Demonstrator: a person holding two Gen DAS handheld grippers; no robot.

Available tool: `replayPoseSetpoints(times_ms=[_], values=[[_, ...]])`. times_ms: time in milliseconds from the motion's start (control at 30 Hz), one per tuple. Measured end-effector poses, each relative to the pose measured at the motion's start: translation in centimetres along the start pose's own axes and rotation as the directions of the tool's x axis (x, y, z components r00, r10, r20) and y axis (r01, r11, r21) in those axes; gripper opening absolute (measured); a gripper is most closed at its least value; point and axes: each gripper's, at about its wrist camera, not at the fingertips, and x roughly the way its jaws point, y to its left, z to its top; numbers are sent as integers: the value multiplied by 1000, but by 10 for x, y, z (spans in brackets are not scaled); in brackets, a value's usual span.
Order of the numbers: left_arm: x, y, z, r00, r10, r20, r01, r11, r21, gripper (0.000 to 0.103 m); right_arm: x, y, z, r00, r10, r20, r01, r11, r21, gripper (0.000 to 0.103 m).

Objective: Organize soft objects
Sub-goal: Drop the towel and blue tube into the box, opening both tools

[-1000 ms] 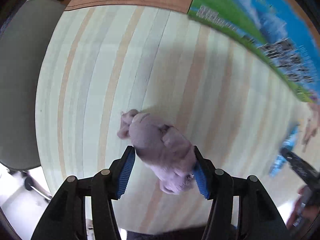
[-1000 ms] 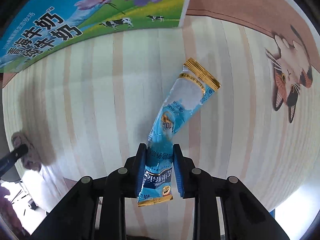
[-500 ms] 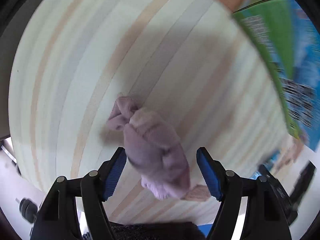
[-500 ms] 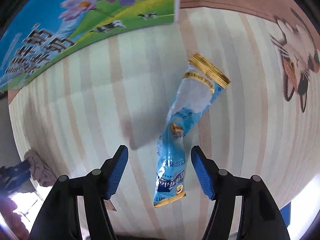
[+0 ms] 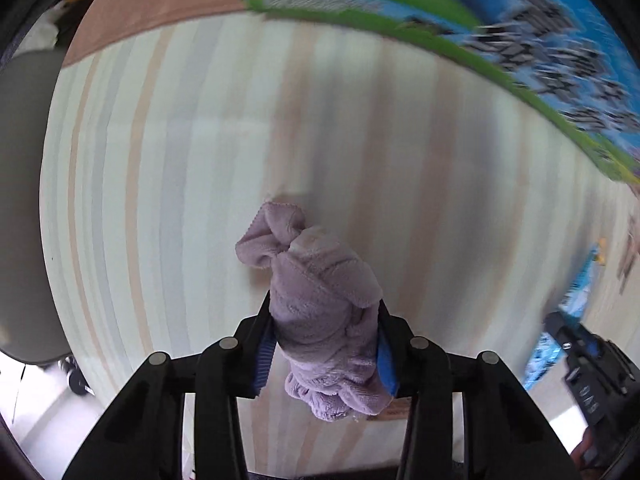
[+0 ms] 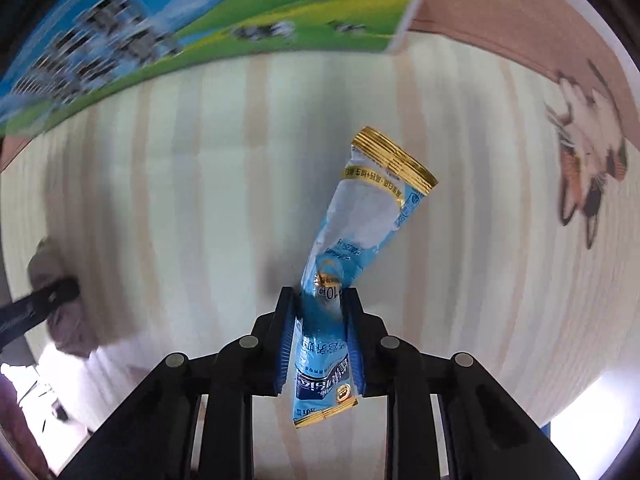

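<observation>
My left gripper (image 5: pixel 323 320) is shut on a bunched purple fleece cloth (image 5: pixel 320 300), whose loose end points away over the striped tabletop (image 5: pixel 180 160). My right gripper (image 6: pixel 319 312) is shut on a light-blue sachet with gold ends (image 6: pixel 360 224), gripped near its lower half, its top slanting up to the right. In the left wrist view the sachet (image 5: pixel 576 300) and the right gripper (image 5: pixel 588 356) show at the far right. In the right wrist view the cloth (image 6: pixel 52 280) and a left finger (image 6: pixel 36 308) show at the far left.
A colourful milk carton box (image 6: pixel 200 20) (image 5: pixel 520 32) lies along the far side of the table. A brown mat with a cat picture (image 6: pixel 584 160) lies at the right. A grey chair (image 5: pixel 20 200) stands beyond the table's left edge.
Both grippers opened half a second ago and have closed again: the left on the purple cloth, the right on the blue sachet. Both views have shifted, with motion blur.
</observation>
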Motion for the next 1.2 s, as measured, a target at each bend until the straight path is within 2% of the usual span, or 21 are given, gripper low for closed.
replayPoseSetpoints(times_ms=[67, 167, 300, 400, 500, 567, 600, 667, 700, 833, 933, 1067, 1200], values=[[-20, -13, -5, 999, -28, 33, 27, 999, 34, 39, -6, 3, -4, 999, 31, 9, -31, 999, -16, 24], [-67, -25, -11, 991, -105, 83, 99, 992, 83, 39, -38, 7, -8, 993, 105, 47, -103, 994, -38, 23], [-157, -43, -6, 961, -177, 214, 136, 972, 193, 39, -102, 7, -5, 971, 191, 142, -181, 980, -82, 23], [-204, -36, 22, 952, -171, 253, 105, 961, 256, 39, -156, 3, 8, 950, 221, 219, -200, 973, -116, 23], [-217, -32, 65, 961, -86, 263, 14, 965, 263, 39, -200, 5, 29, 932, 233, 279, -201, 970, -137, 23], [-205, -31, 94, 971, -22, 238, -41, 966, 255, 39, -228, 0, 53, 923, 188, 335, -147, 978, -145, 23], [-197, -29, 111, 977, -4, 215, -50, 968, 245, 39, -237, 10, 49, 921, 165, 354, -120, 982, -144, 23], [-177, -32, 131, 987, 19, 159, -56, 971, 233, 39, -241, 13, 80, 919, 97, 383, -48, 989, -137, 23], [-162, -30, 147, 993, 33, 117, -57, 976, 211, 39, -243, 17, 95, 921, 87, 379, -40, 991, -131, 23], [-120, -34, 189, 995, 92, 28, -95, 978, 185, 39, -221, 18, 148, 944, 89, 319, -62, 994, -94, 23], [-96, -34, 205, 992, 124, -22, -118, 977, 177, 39, -202, 26, 174, 957, 62, 285, -37, 995, -91, 23], [-68, -34, 218, 983, 164, -80, -147, 971, 187, 39, -168, 36, 183, 969, 53, 241, -32, 996, -89, 23], [-46, -41, 222, 982, 141, -123, -116, 975, 192, 39, -143, 44, 198, 980, 73, 186, -60, 995, -76, 23]])
